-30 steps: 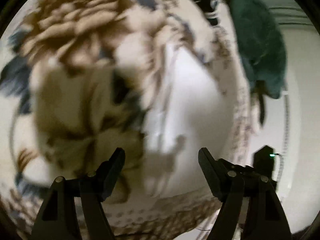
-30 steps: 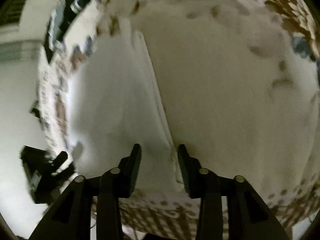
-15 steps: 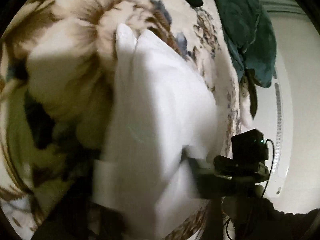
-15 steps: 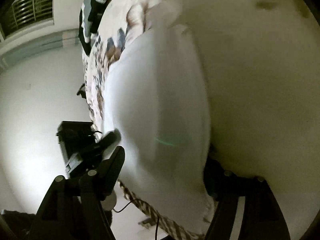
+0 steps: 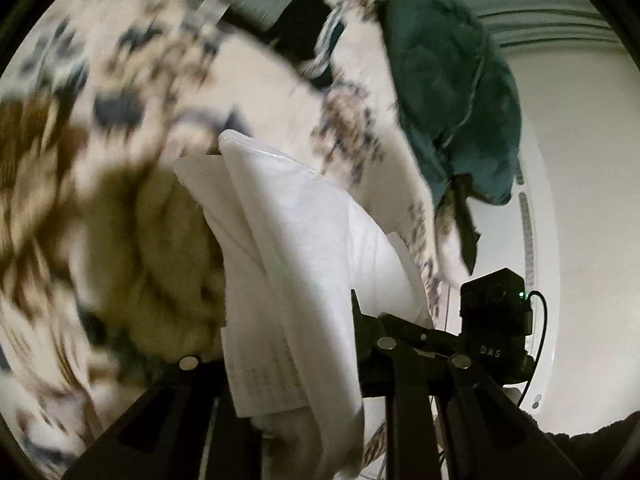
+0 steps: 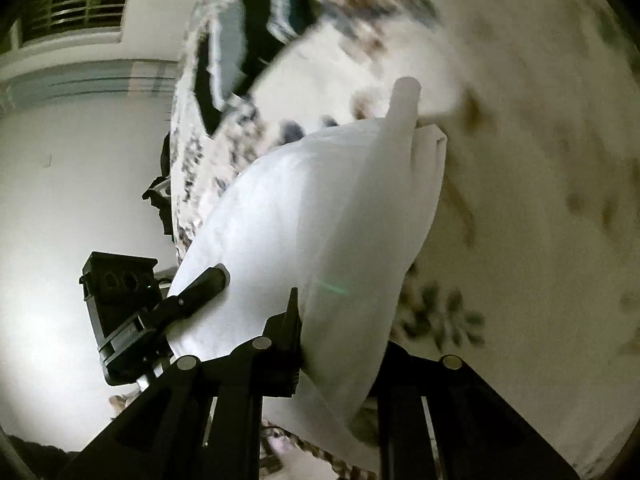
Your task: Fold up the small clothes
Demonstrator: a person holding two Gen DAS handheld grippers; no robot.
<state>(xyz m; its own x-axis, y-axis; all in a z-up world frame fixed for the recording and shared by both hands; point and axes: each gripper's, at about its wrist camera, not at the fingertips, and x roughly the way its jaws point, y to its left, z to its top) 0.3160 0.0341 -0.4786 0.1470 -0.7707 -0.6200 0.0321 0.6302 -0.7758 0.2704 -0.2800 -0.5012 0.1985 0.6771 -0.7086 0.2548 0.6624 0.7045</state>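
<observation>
Bed [image 5: 256, 80], covered by a floral spread in brown, blue and cream: the surface that carries everything here. It fills most of both views and is smeared by motion blur, so its pattern and edges are hard to read; no corner of it can be fixed with confidence.

Teal garment [image 5: 452, 92]: bunched at the bed's far edge, next to the pale wall. It appears to be waiting its turn, well apart from the work. A dark garment with pale stripes [image 6: 256, 20] lies near the same edge; what kind of garment it is cannot be told.

White cloth [image 5: 292, 240]: the task's piece, lifted off the bed and stretched between the two grippers, its free end trailing back toward the spread. Held by two points on one edge, it hangs in long soft pleats, a hold that probably serves to carry that edge over for a fold. Whether the far end touches the bed is not clear. A printed label shows on its inner face in the left wrist view, too blurred to read.

Right gripper [image 6: 340, 336]: jaws closed on the cloth's near edge; the right finger is buried under fabric.

Left gripper [image 5: 288, 344]: jaws likewise pinched on the cloth, the left finger hidden behind the draped layer. In the right wrist view it shows at the cloth's other side [image 6: 200, 288].
</observation>
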